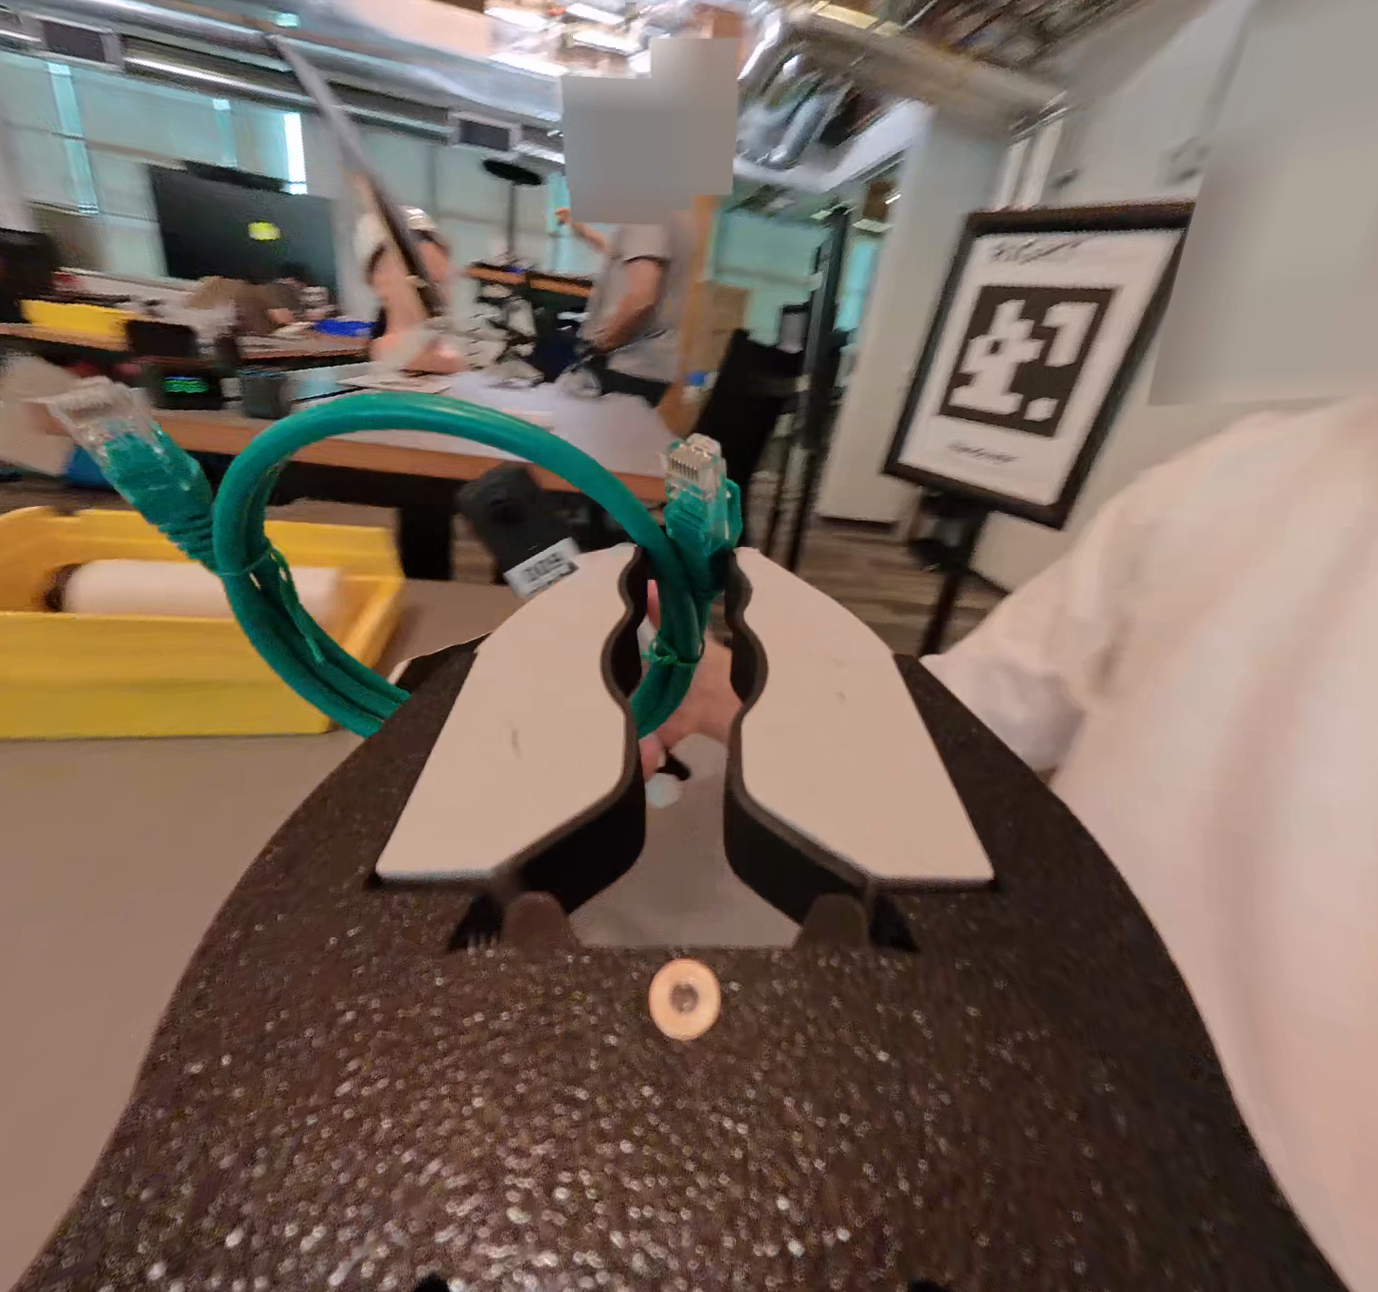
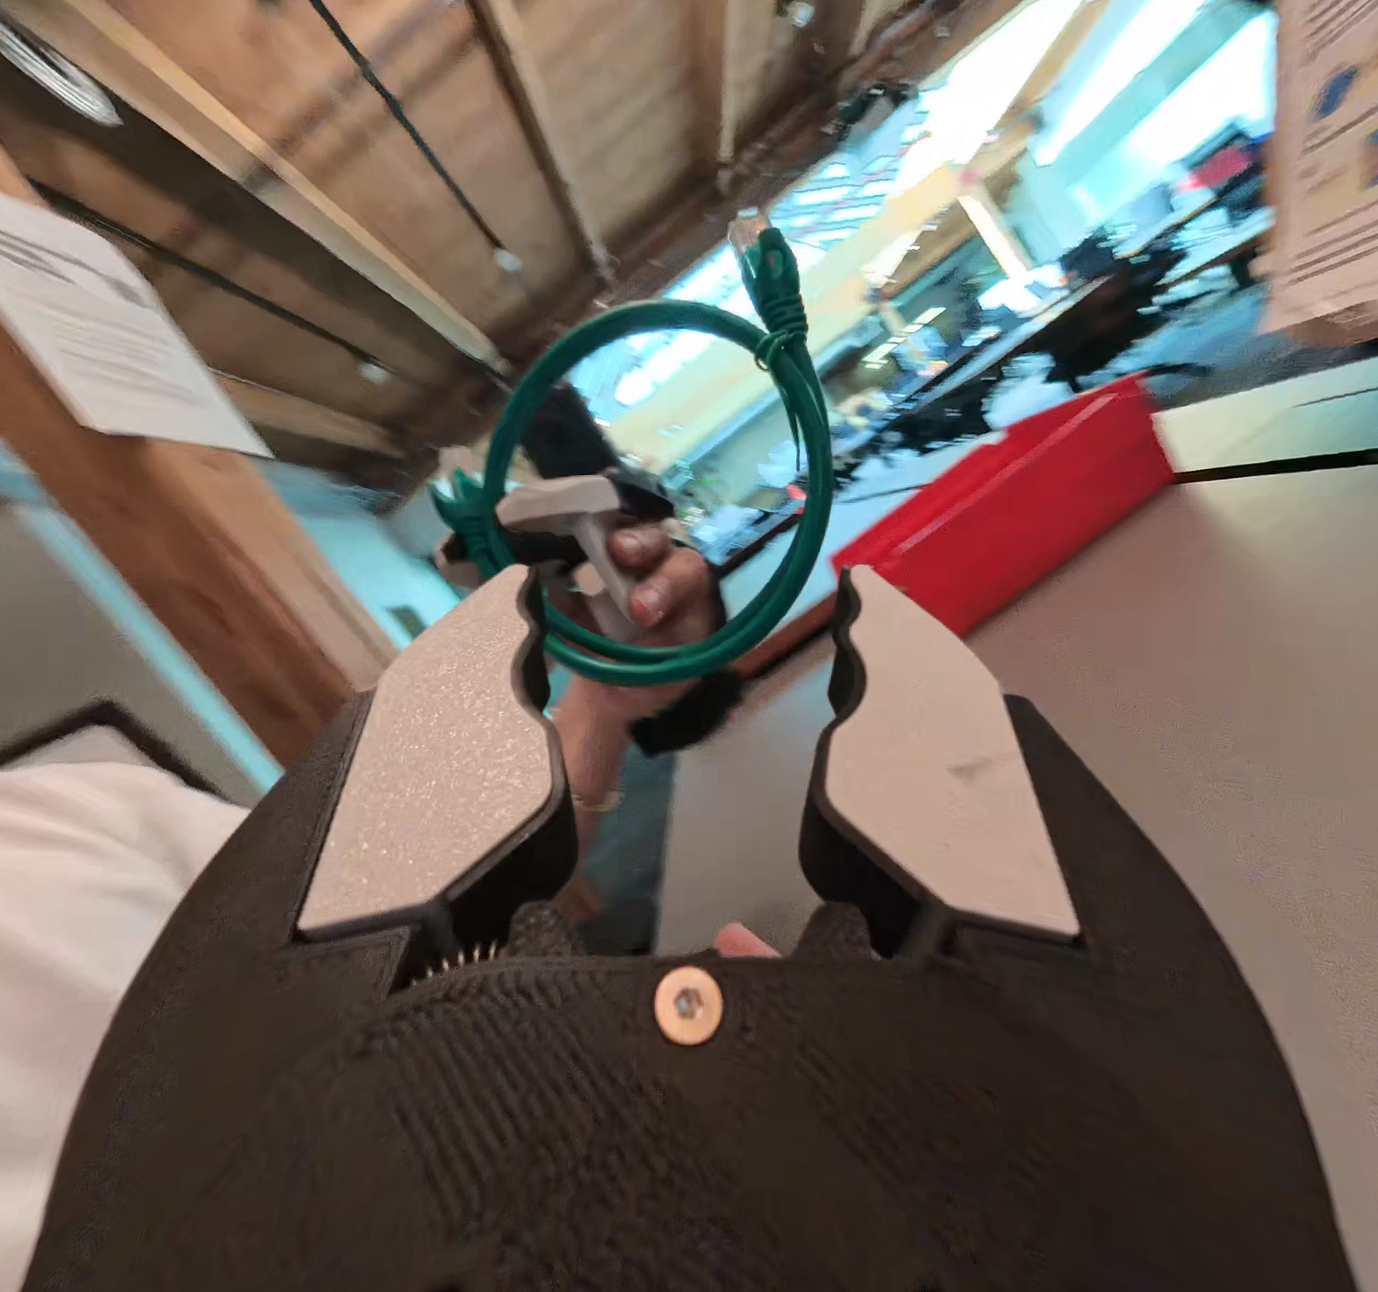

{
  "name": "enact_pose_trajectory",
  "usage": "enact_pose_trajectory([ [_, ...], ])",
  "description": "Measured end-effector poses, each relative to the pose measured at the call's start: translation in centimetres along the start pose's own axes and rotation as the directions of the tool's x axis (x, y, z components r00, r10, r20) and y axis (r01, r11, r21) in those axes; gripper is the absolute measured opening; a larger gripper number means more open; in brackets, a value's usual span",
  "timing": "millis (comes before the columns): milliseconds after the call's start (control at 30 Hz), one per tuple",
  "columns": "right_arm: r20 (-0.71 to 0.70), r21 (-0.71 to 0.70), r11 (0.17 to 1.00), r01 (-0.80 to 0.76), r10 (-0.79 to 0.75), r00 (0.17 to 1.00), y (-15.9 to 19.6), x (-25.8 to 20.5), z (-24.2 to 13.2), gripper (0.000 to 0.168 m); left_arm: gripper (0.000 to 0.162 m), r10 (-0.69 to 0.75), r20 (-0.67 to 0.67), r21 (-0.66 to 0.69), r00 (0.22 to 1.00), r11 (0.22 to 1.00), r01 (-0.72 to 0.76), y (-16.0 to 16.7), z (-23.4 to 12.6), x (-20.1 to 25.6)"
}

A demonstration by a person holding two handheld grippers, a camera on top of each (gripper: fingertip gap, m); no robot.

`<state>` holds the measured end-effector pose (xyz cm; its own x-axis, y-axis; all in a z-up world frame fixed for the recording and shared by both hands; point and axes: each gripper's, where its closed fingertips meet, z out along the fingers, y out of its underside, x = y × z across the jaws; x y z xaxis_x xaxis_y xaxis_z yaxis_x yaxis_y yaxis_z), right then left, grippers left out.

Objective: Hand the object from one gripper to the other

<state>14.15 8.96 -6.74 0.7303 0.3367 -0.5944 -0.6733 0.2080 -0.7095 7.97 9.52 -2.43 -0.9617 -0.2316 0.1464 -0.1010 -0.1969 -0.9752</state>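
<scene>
Green coiled ethernet cable [image 1: 417, 533] pinched near one plug between left gripper [image 1: 675, 607] fingers, loop held aloft, presented for transfer. Right gripper [image 2: 690, 615] spread wide, lower arc of coil just ahead between its fingertips, not yet clamped.

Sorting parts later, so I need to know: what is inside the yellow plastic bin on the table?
Inside the yellow plastic bin lies a white cylindrical roll with a dark end. The coiled green network cable and the bin's front wall cover the rest.
</scene>
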Motion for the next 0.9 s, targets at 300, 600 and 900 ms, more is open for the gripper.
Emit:
enact_pose_trajectory([
  [300,0.160,-0.009,0.993,-0.121,0.120,0.980,1.5,-1.1,0.9,0.035,0.019,-0.109,-0.305,0.048,0.946,0.990,0.130,1.0,-0.9,3.4],
  [600,-0.168,0.009,0.971,0.240,-0.235,0.957,-0.3,2.2,-0.5,0.005,0.013,-0.008,0.161,0.056,0.987,0.998,-0.001,0.3,-2.3,-2.0],
  [900,-0.542,-0.143,0.863,0.484,-0.477,0.692,-2.4,4.6,-2.3,0.005,0.048,0.362,0.698,-0.293,0.618,0.932,-0.215,-1.2,-5.1,-7.2],
])
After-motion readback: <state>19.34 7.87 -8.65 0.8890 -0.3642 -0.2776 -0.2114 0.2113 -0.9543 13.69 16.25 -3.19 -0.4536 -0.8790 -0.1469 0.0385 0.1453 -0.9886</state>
